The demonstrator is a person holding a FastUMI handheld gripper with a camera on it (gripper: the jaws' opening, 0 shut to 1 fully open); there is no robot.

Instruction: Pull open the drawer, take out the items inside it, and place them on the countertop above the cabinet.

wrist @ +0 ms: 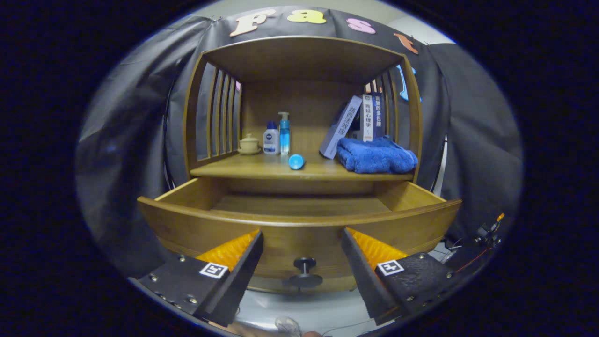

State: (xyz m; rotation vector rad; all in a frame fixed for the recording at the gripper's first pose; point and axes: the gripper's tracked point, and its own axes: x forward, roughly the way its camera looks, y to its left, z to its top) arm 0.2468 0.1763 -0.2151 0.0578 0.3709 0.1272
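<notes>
The wooden drawer of the cabinet stands pulled out, and the part of its floor I can see is bare wood. Its round dark knob sits low on the front panel, between my fingers. My gripper is open, its fingers spread to either side of the knob and touching nothing. On the countertop above the drawer lie a blue cylinder-shaped item near the front edge and a folded blue towel to its right.
At the back left of the countertop stand a small lidded cup, a white bottle and a blue pump bottle. Books lean at the back right. Slatted wooden sides and a top board enclose the shelf space.
</notes>
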